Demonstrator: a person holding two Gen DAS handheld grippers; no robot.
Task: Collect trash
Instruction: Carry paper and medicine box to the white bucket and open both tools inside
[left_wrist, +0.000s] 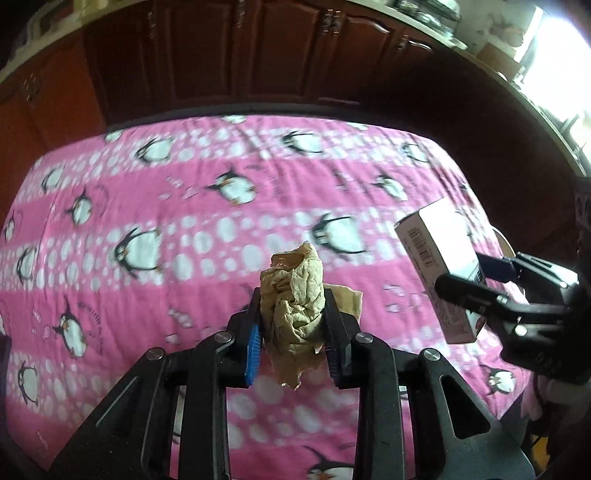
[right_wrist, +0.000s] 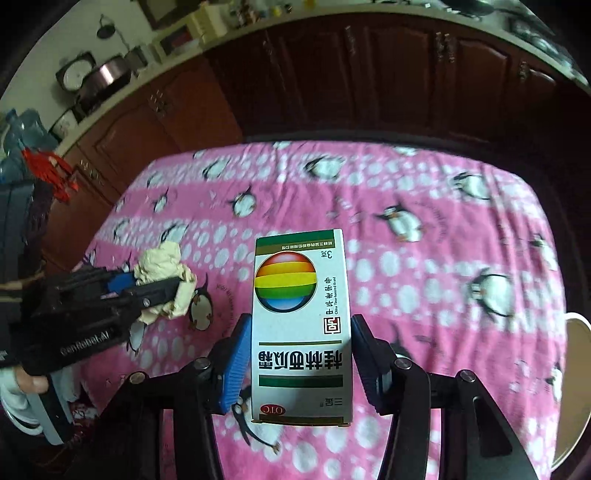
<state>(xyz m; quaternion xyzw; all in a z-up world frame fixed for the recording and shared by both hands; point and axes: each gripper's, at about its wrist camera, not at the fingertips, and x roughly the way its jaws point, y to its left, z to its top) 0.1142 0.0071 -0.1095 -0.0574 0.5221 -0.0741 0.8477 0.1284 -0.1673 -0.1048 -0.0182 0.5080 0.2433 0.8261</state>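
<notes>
Two hand-held grippers each carried a piece of trash above a table draped in a pink penguin-print cloth (left_wrist: 184, 229). The left gripper (left_wrist: 291, 321) was clenched on a crumpled wad of beige paper (left_wrist: 295, 295), its blue-padded fingers (left_wrist: 254, 347) pressing the wad from both sides so that the paper stood up past the fingertips and a ragged end hung down below them, clear of the cloth. The right gripper (right_wrist: 300, 350) grasped a white medicine box (right_wrist: 301, 325) printed with a rainbow-striped globe and green bands, the blue pads set against the carton's two long sides; the box pointed away from the camera and appeared lifted off the tabletop. In the left wrist view the same box (left_wrist: 439, 266) showed at the right edge, tilted, a barcode on its side, held in the right gripper's black jaws. In the right wrist view the paper wad (right_wrist: 166, 280) appeared at the left, gripped by the other tool, with part of a person's hand (right_wrist: 29, 384) on its handle. Dark red-brown wooden cabinets (right_wrist: 369, 74) ran behind the table, and the white rim of a round container (right_wrist: 580, 369) showed at the right edge.
</notes>
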